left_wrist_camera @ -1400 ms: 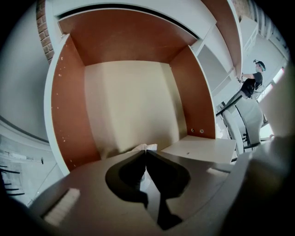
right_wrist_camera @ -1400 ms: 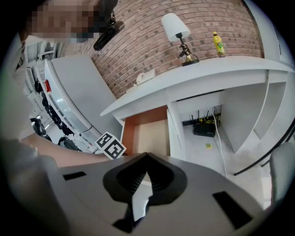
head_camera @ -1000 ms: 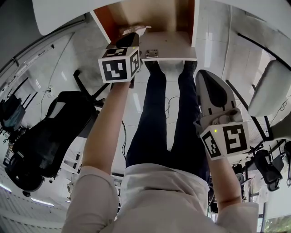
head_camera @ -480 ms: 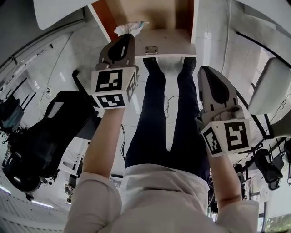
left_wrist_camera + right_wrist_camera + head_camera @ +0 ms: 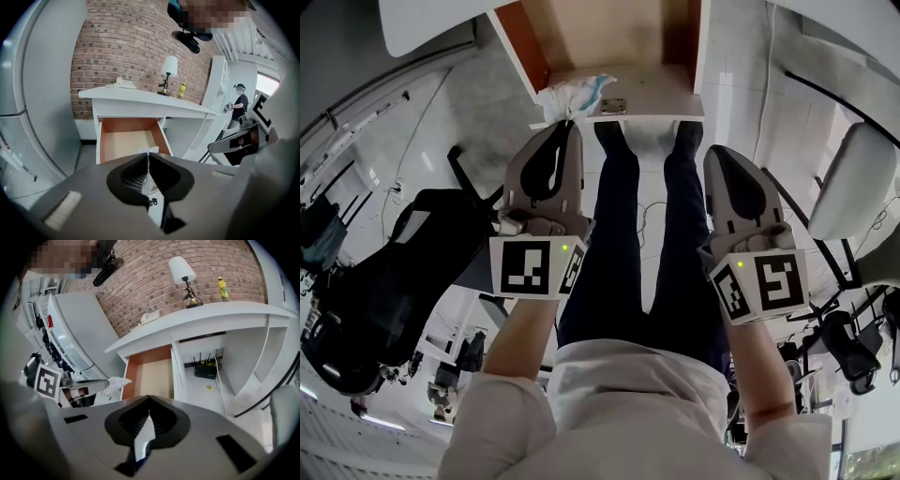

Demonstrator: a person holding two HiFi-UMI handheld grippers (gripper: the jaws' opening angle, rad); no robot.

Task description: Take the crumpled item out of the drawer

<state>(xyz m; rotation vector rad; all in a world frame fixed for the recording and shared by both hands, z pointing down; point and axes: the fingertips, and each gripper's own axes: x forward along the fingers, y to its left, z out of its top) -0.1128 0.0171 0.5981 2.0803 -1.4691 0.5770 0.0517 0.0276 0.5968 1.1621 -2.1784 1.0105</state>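
Head view, left gripper [image 5: 569, 122]: clenched on the crumpled item [image 5: 574, 92], a white wad with a pale blue patch. It is pinched at the jaw tips and carried at the front left corner of the drawer [image 5: 609, 28].
Head view, reason for grip: the wad is judged to be held at the very tips so that it can be lifted clear without the drawer walls being brushed.
Head view, right gripper [image 5: 719, 152]: jaws pressed together, nothing gripped. It is held beside the person's leg, well apart from the drawer, and is judged to be kept there so that the lifting path is left free.
Left gripper view, jaws: closed to a seam, in which a thin white sliver of the wad is trapped.
Left gripper view, drawer: pulled out from under the desk [image 5: 140, 101], and its wooden floor is seen bare.
Left gripper view, desk top: a lamp [image 5: 168, 70], a yellow bottle [image 5: 182, 90] and a small white object [image 5: 123, 83] are carried in front of a brick wall [image 5: 117, 42].
Right gripper view, jaws: tips are met, and no object is clamped between them.
Right gripper view, crumpled item: seen at the left gripper's tips, just outside the drawer's left wall.
Right gripper view, drawer: nothing is seen inside, so removal is judged essentially complete.
Right gripper view, desk recess: a black box [image 5: 206, 370] is set on the floor.
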